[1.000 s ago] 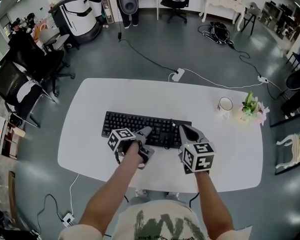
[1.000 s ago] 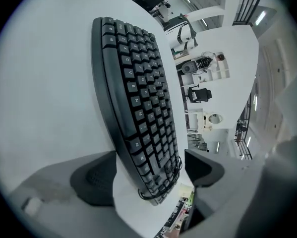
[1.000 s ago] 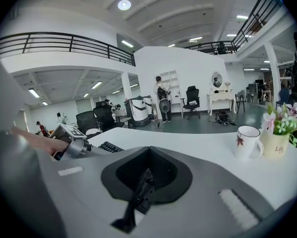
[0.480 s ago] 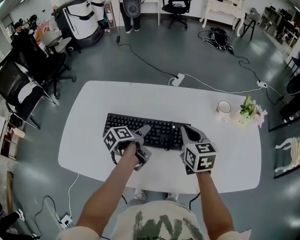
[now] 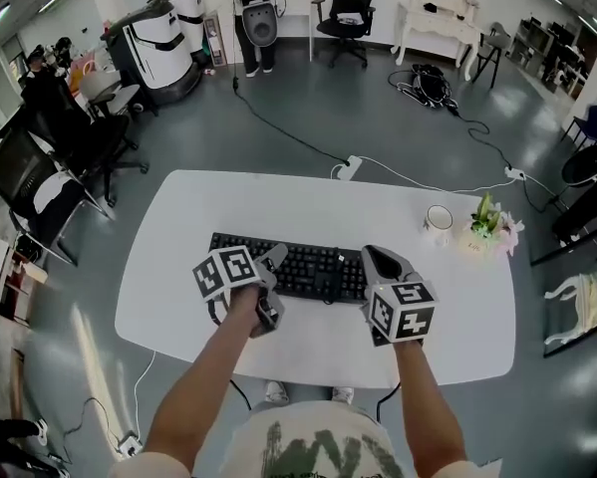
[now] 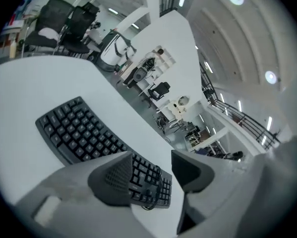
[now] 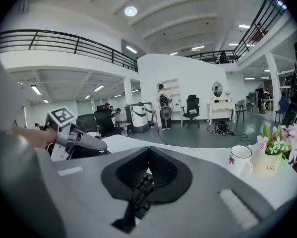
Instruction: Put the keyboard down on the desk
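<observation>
Counted one black rectangular plastic keyboard (image 5: pixel 298 265), lying flat on one white oval surface (image 5: pixel 457 317). Counted one white ceramic mug (image 5: pixel 439 218) and one small cream pot of pink and white flowers (image 5: pixel 485 229), side by side, well beyond and to the right of the right fingers. Counted two grey handheld grippers, each carrying a marker cube.

Held the left gripper (image 5: pixel 272 283) with its fingers (image 6: pixel 111 180) apart and empty after just closing partway; saw the keyboard past the gap between them, untouched. Held the right gripper (image 5: pixel 378 262) with its fingers (image 7: pixel 173 175) closed tip to tip on nothing, the keyboard's right end just below them.

Against a second before: found the left gripper lifted back from the keyboard's near edge and rolled, its cube further left; found the right gripper much as it was; found the keyboard unmoved on the surface.
</observation>
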The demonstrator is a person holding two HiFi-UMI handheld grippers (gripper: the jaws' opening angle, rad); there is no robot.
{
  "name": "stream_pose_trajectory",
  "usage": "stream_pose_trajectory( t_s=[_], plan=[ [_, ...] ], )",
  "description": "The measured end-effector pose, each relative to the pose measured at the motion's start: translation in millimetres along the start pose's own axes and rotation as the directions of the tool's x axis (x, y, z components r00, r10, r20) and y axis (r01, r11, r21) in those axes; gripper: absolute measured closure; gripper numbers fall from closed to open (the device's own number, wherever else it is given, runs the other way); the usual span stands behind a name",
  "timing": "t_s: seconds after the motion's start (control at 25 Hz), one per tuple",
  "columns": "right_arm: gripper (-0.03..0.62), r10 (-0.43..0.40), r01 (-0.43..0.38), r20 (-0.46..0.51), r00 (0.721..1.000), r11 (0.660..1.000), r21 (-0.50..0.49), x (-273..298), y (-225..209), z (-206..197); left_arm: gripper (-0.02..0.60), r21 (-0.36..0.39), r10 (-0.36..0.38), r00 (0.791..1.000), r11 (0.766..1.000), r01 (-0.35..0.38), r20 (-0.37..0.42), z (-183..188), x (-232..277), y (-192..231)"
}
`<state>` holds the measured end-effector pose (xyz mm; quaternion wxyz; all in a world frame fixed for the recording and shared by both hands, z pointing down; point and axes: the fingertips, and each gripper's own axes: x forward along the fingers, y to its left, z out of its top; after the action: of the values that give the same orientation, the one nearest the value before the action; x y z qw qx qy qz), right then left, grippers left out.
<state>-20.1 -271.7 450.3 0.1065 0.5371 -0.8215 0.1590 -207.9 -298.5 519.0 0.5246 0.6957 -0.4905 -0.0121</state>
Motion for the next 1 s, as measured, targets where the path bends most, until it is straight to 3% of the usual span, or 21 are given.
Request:
stream_pose_trajectory(
  t_s=[0.2,0.44,0.76,1.0],
  plan=[
    [0.595,0.002,-0.002,0.020,1.000,1.000,-0.005,-4.4,0.5,9.6,0.369,0.241,-0.017,0.999,0.971,0.005,0.050,21.2,-14.7,-20.9],
    [0.595,0.011,-0.010,0.041,0.999,1.000,-0.019,-8.8,4.3,19.3,0.423,0.454,-0.087,0.993,0.890,0.040,0.083,30.4,-25.3,-55.2],
    [0.595,0.016,-0.013,0.074,0.997,0.999,-0.043,-15.8,9.3,34.7,0.477,0.644,-0.137,0.985,0.764,0.035,0.109,30.0,-33.0,-76.4],
    [0.595,0.012,-0.006,0.086,0.996,0.998,-0.070,-18.2,9.4,39.1,0.562,0.712,-0.154,0.974,0.702,-0.010,0.165,35.7,-39.9,-82.0]
  ],
)
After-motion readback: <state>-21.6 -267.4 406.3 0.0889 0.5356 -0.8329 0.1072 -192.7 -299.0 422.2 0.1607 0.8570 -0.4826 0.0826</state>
